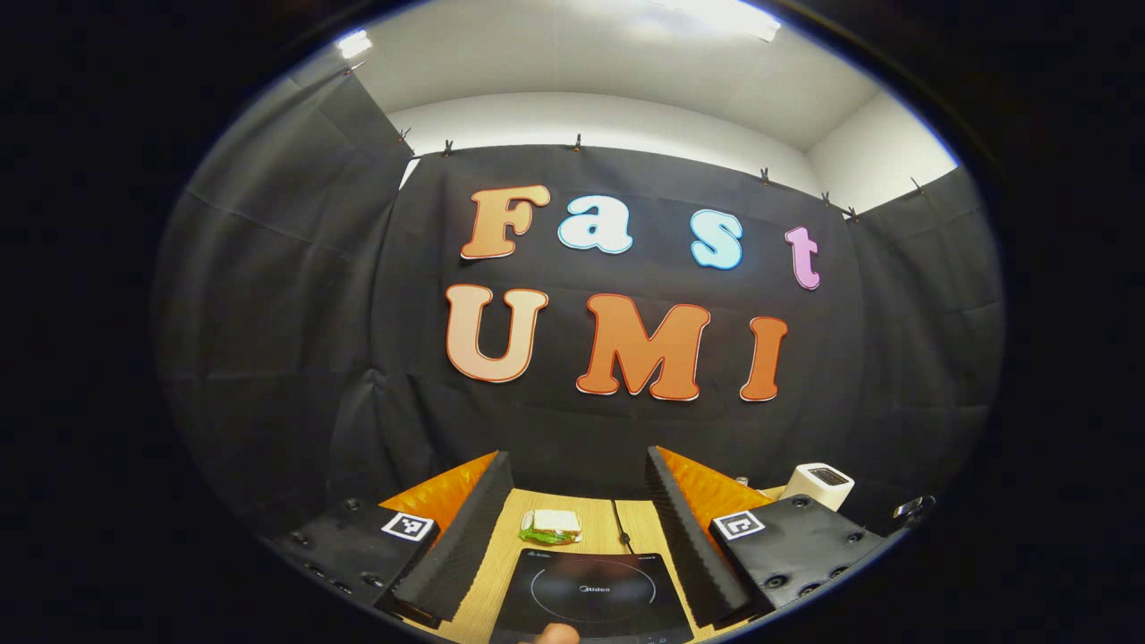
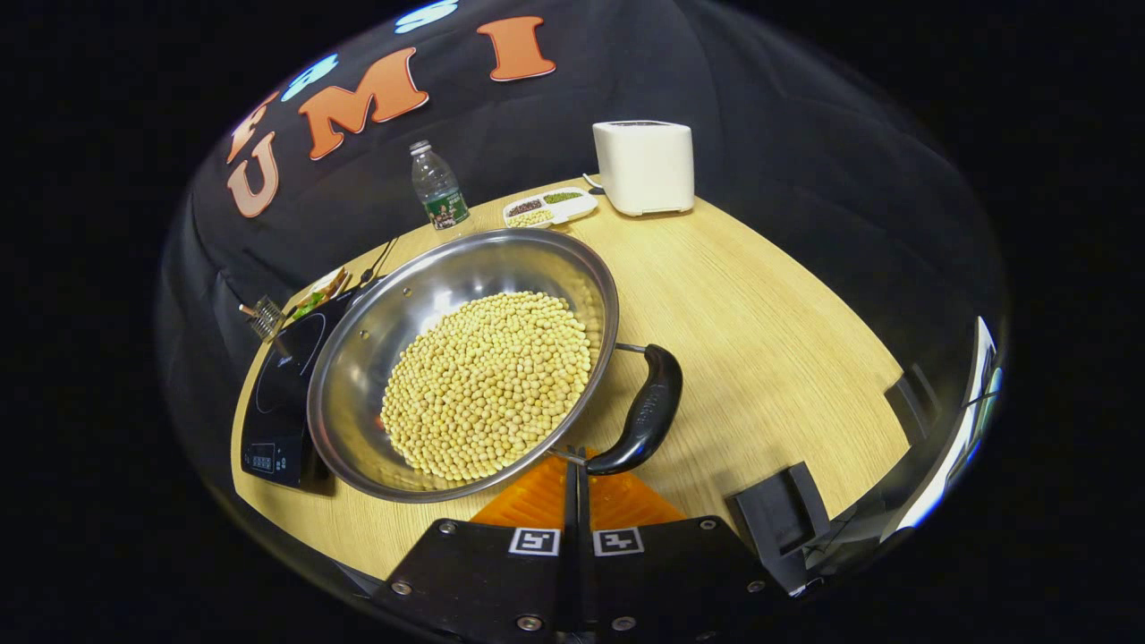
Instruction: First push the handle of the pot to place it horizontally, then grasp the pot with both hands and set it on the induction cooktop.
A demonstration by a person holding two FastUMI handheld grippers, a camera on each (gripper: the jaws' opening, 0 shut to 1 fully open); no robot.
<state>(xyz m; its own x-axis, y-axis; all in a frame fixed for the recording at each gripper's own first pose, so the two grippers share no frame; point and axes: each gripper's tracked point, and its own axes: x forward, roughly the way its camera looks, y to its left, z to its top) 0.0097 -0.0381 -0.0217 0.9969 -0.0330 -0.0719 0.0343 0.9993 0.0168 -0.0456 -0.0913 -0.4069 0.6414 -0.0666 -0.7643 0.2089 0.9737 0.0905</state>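
In the right gripper view a steel pot (image 2: 402, 304) full of soybeans (image 2: 487, 385) stands on the wooden table, its left side overlapping the black induction cooktop (image 2: 277, 394). The pot's black curved handle (image 2: 648, 411) lies on the side toward me. My right gripper (image 2: 573, 461) is shut with nothing between its fingers, its tip at the handle's near end by the pot's rim. In the left gripper view my left gripper (image 1: 577, 456) is open and raised above the cooktop (image 1: 590, 590), pointing at the booth wall.
Along the table's far edge stand a white toaster (image 2: 644, 165), a tray of beans (image 2: 550, 207) and a water bottle (image 2: 438, 192). A sandwich (image 1: 550, 526) lies behind the cooktop beside its cable (image 1: 619, 523). Bare wood (image 2: 769, 313) lies right of the pot.
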